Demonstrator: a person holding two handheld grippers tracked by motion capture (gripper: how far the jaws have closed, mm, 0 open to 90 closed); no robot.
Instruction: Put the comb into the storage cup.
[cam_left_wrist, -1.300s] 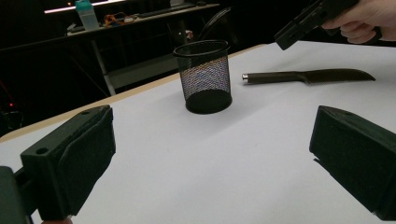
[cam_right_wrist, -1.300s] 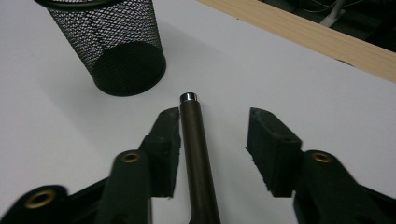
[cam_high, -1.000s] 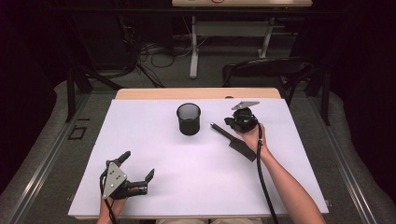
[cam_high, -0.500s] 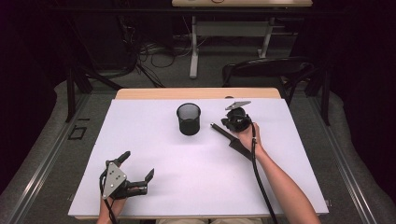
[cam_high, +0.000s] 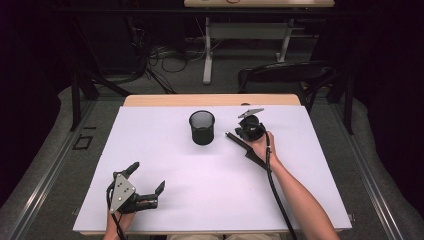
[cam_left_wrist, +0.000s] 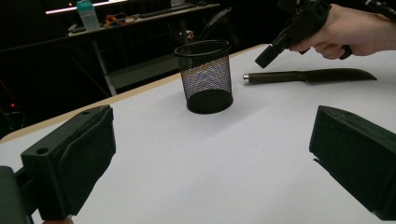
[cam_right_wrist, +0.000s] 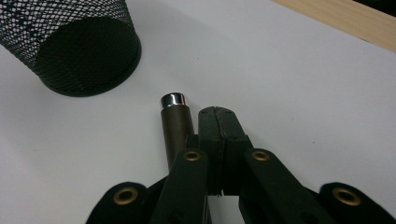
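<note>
- The left gripper (cam_high: 148, 186) is sitting near the table's (cam_high: 200, 190) front edge, jaws spread wide.
- The right gripper (cam_right_wrist: 217, 122) is hanging beside the knife (cam_left_wrist: 303, 76), jaws pressed together on nothing, near the mesh cup (cam_high: 202, 127).

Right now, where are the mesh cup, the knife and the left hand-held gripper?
mesh cup (cam_high: 202, 128): high view, its side wall.
knife (cam_left_wrist: 299, 76): left gripper view, its handle.
left hand-held gripper (cam_high: 148, 178): high view, between its tips.

Note for you: past the table (cam_high: 210, 100) edge, a black chair (cam_high: 285, 75) stands at 1 o'clock. Cables (cam_high: 150, 55) tangle on the floor at 11 o'clock. A teal-capped bottle (cam_left_wrist: 88, 15) sits on the far desk (cam_high: 260, 3).
</note>
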